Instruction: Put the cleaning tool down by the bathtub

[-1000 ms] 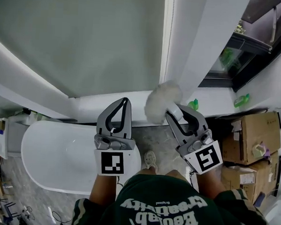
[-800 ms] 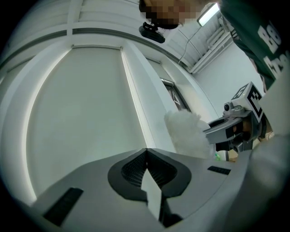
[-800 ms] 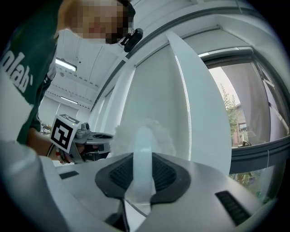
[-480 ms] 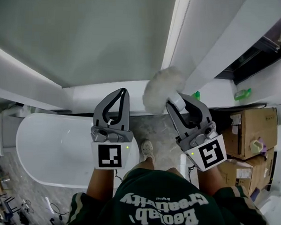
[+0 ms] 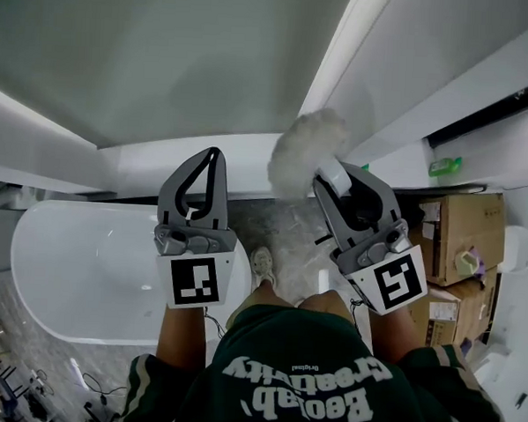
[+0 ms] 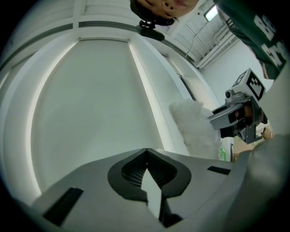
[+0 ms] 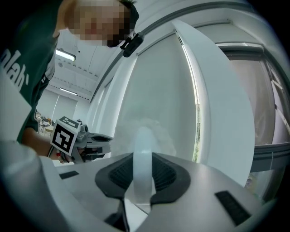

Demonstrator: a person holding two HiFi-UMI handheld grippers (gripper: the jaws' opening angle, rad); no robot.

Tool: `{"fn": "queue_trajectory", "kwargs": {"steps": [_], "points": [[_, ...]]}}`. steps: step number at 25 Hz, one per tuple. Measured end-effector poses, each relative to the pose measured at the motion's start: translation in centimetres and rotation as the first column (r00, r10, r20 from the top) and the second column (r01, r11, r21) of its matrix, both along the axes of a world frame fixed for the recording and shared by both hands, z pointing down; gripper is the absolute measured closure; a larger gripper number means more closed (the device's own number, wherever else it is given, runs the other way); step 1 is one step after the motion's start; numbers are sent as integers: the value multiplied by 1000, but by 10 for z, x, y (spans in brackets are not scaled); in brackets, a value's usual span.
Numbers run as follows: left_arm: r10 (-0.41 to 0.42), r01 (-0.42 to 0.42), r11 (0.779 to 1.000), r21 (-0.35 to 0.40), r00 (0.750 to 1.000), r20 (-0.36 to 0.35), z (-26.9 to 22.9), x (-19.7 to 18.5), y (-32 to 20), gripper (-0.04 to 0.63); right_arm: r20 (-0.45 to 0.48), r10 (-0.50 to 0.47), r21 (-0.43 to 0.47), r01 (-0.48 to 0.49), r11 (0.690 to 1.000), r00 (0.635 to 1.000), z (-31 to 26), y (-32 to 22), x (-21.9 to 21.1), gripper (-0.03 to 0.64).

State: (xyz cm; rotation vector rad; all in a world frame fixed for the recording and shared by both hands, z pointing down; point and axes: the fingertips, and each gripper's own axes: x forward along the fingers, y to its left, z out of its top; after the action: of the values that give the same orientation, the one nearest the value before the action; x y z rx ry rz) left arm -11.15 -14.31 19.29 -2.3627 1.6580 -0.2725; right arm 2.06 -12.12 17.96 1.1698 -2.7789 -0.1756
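Observation:
The cleaning tool is a fluffy white duster [image 5: 305, 155] on a pale plastic handle [image 7: 144, 156]. My right gripper [image 5: 329, 176] is shut on that handle, and the fluffy head sticks out past the fingertips towards the white wall ledge. In the left gripper view the duster [image 6: 195, 127] and the right gripper [image 6: 235, 115] show at the right. My left gripper [image 5: 212, 154] is shut with nothing in it, its tips meeting [image 6: 146, 152]. It hangs over the right end of the white bathtub [image 5: 84, 276], which lies at the lower left.
Cardboard boxes [image 5: 457, 233] are stacked at the right, with a green bottle [image 5: 445, 165] on the ledge above them. The person's shoe [image 5: 261, 266] stands on the stone floor between tub and boxes. Cables lie on the floor at the bottom left.
The left gripper has drifted left and sunk over the tub's end. The right gripper with the duster has hardly shifted. Both stay shut.

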Motion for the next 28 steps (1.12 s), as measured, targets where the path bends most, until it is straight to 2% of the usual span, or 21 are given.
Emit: {"fn": "queue_trajectory", "kwargs": {"steps": [5,9,12,16,21,23,28], "points": [[-10,10,1000,24,1000,-3,3,-2,3,586,-37,-12,-10,12,1000,999,4,1,1,518],[-32,33,999,43,999,-17,-1,-3,9,586,-10,-41,32,41,999,999,-2,1,0,518],[-52,52,997,57,999,-10,-3,-3,10,586,2,-61,24,61,998,998,-1,-5,-1,518],[-102,102,995,9,995,8,13,-5,-5,586,17,-93,2,93,996,996,7,-23,-3,518],[-237,237,971,-38,972,1,31,-6,-17,586,52,-153,-43,155,987,987,27,-37,0,518],[-256,255,966,-48,967,-6,37,0,-23,586,65,-150,-72,155,985,987,38,-44,6,518],[-292,294,953,-68,956,41,52,6,-30,586,65,-158,-157,167,973,985,75,-62,8,518]]}}
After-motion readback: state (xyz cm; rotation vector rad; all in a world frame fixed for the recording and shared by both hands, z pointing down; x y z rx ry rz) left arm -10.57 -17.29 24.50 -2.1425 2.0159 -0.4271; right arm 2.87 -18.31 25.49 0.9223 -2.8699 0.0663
